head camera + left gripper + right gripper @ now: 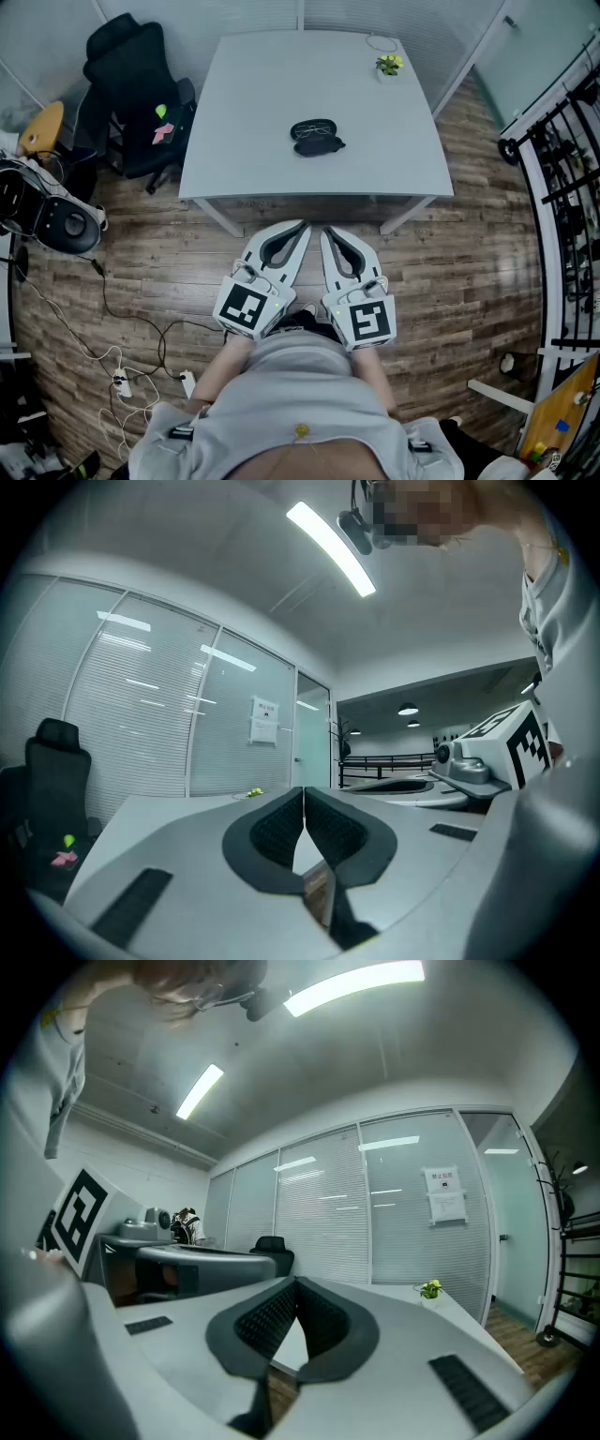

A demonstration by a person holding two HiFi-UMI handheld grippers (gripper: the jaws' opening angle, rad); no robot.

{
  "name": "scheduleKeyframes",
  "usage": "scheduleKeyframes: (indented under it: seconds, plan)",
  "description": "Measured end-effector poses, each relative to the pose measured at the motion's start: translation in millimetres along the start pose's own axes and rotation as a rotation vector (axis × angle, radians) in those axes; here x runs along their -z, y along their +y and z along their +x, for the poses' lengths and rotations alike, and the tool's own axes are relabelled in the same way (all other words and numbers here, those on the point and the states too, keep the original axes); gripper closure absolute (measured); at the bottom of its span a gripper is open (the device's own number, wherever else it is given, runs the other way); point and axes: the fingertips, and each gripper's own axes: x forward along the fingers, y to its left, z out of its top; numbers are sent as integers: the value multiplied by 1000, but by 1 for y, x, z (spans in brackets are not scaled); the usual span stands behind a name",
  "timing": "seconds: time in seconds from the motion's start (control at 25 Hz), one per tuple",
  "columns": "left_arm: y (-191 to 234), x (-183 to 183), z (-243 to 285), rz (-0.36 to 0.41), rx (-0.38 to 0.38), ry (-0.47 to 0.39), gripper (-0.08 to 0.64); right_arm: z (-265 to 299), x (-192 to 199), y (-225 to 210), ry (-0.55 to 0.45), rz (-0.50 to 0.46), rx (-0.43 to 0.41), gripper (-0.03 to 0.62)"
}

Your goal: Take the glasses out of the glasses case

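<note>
A black glasses case point(317, 138) lies open near the middle of the white table point(253, 112), with dark glasses resting in or on it. Both grippers hang in front of the table's near edge, above the wooden floor, well short of the case. My left gripper point(302, 225) is shut with its jaw tips touching and nothing between them. My right gripper point(326, 231) is likewise shut and empty. In the left gripper view my left gripper point(304, 791) points over the table top. In the right gripper view my right gripper point(295, 1282) points the same way.
A small potted plant point(388, 66) stands at the table's far right corner, also visible as the plant point(430, 1290). A black office chair point(131, 94) is left of the table. Cables and a power strip point(120, 380) lie on the floor at left. Black racks point(562, 169) line the right side.
</note>
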Motion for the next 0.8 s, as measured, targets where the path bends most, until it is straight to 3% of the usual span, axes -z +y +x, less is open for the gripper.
scheduleKeyframes:
  seconds: [0.36,0.52,0.8]
  plan:
    - [1,5,11,-11,-41,0,526,-1,7,-14,8,13,-26,572]
    - [7,8,14,-24,-53,-5,472,2,8,-21,3,21,-34,561]
    - [13,13,28,-32,-55,18,468,13,9,-38,5,19,-30,534]
